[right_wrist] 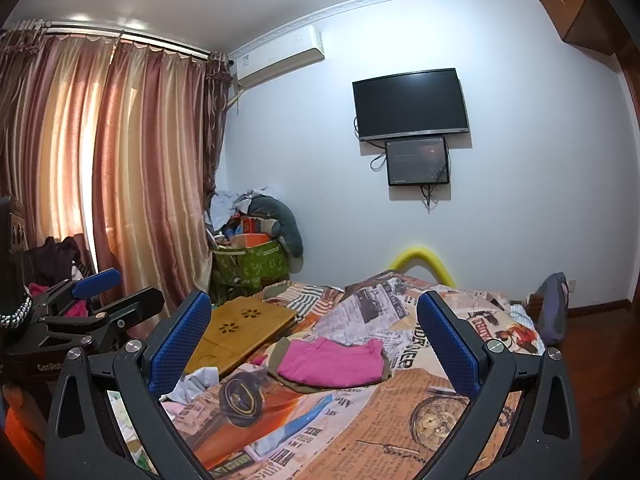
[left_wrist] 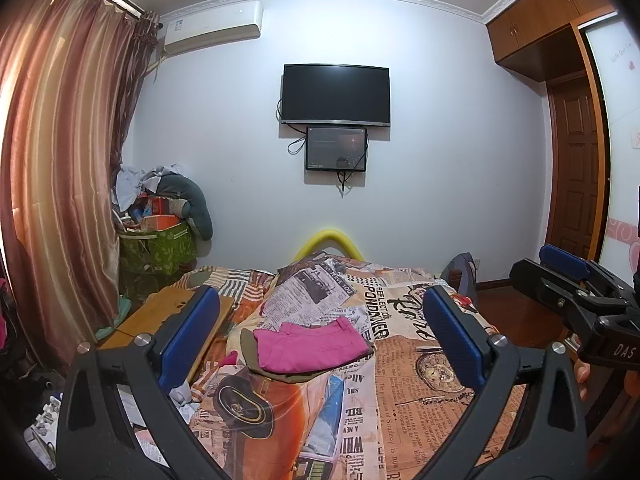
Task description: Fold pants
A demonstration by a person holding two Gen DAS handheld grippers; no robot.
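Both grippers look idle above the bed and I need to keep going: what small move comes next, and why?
Probably bring both open grippers down and forward toward the pink pants. They lie folded on an olive garment on the bedspread, and the left gripper and right gripper hold nothing and hang short of them.

The newspaper-print orange bedspread point(left_wrist: 432, 392) lies bare in front of both wide-spread grippers, giving open passage toward the folded pink pants point(left_wrist: 308, 346), which sit on an olive garment point(right_wrist: 288, 376). A slatted bamboo lap tray point(right_wrist: 244, 332) and crumpled pale cloth point(right_wrist: 198, 380) crowd the bed's left side.
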